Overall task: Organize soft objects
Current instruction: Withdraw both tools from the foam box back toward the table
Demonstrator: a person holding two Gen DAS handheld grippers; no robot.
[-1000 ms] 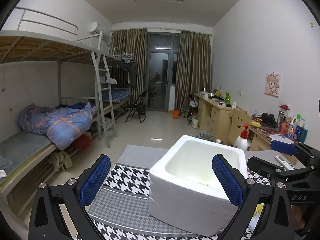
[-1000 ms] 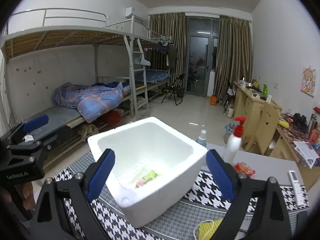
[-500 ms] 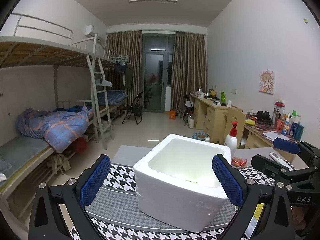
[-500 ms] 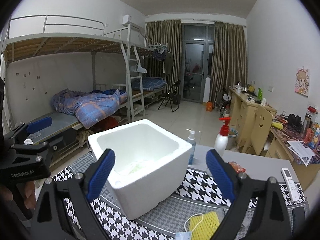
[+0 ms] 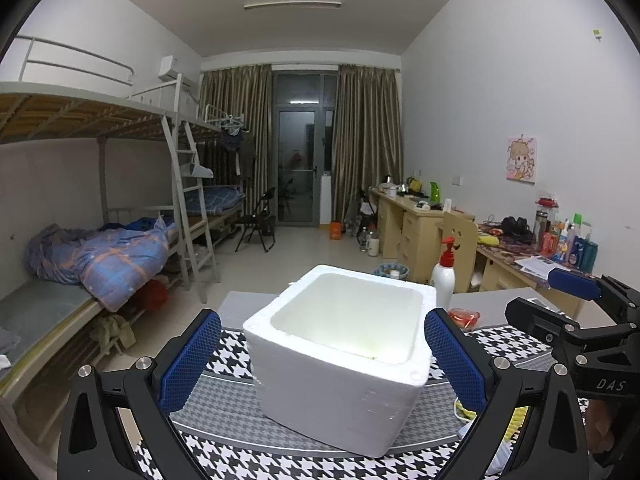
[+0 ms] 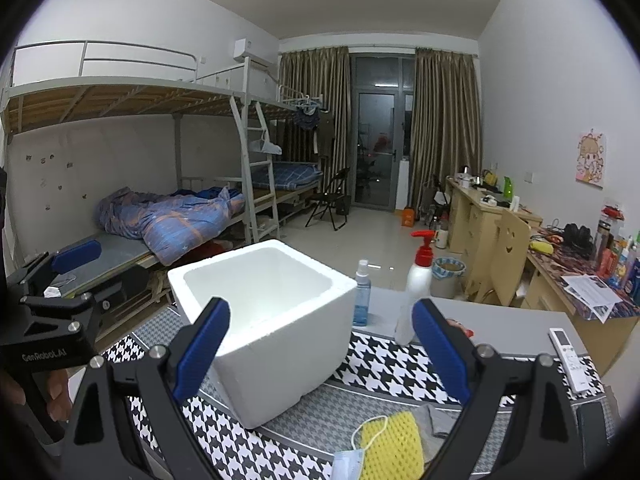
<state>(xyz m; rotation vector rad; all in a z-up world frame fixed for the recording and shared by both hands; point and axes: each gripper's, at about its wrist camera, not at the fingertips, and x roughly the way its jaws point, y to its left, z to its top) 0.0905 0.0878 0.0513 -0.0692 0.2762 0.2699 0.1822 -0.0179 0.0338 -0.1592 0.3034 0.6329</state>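
A white foam box stands open on the houndstooth tablecloth; it also shows in the right wrist view. My left gripper is open and empty, held back from the box. My right gripper is open and empty, right of the box. In front of it lie a yellow foam net sleeve, a blue face mask and a grey cloth. The box's contents are hidden from both views.
A white pump bottle with red top, a blue spray bottle, an orange packet and a white remote sit on the table behind. Bunk beds stand left, desks right.
Both grippers have pulled back and up from the box. The items inside the box have dropped out of sight, and the yellow sleeve, mask and cloth have come into the right wrist view.
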